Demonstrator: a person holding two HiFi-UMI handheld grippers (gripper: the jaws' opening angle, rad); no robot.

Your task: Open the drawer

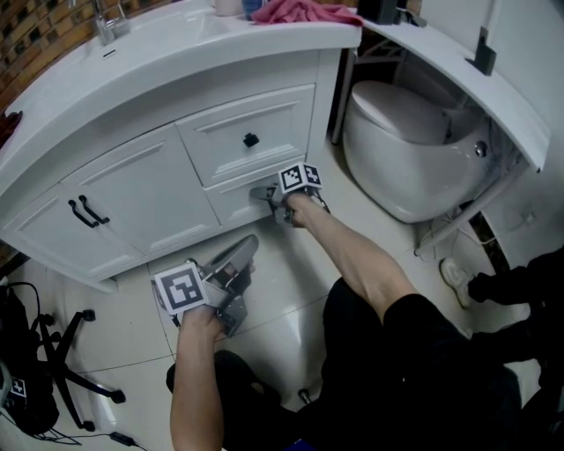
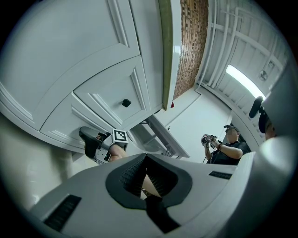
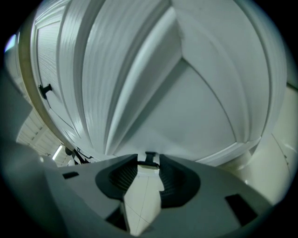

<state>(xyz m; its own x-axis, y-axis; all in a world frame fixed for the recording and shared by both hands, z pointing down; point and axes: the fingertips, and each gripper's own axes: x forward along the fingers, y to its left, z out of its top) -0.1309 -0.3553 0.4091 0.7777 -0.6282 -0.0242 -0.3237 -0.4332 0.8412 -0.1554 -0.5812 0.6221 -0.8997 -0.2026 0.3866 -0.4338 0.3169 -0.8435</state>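
The white vanity's lower drawer (image 1: 236, 199) is closed, its front flush with the cabinet. My right gripper (image 1: 267, 195) is pressed up to that front. In the right gripper view its jaws (image 3: 149, 163) are closed on the small black drawer knob (image 3: 150, 156), the pads touching it on both sides. My left gripper (image 1: 246, 253) hangs over the floor tiles in front of the cabinet, holding nothing. In the left gripper view its pads (image 2: 132, 174) meet at the tips, and the right gripper (image 2: 91, 140) shows at the lower drawer.
An upper drawer with a black knob (image 1: 251, 139) sits above. Cabinet doors with black handles (image 1: 88, 211) are at the left, a toilet (image 1: 414, 150) at the right, a pink cloth (image 1: 304, 11) on the counter. A chair base (image 1: 66, 352) stands at lower left. Another person (image 2: 228, 148) sits behind.
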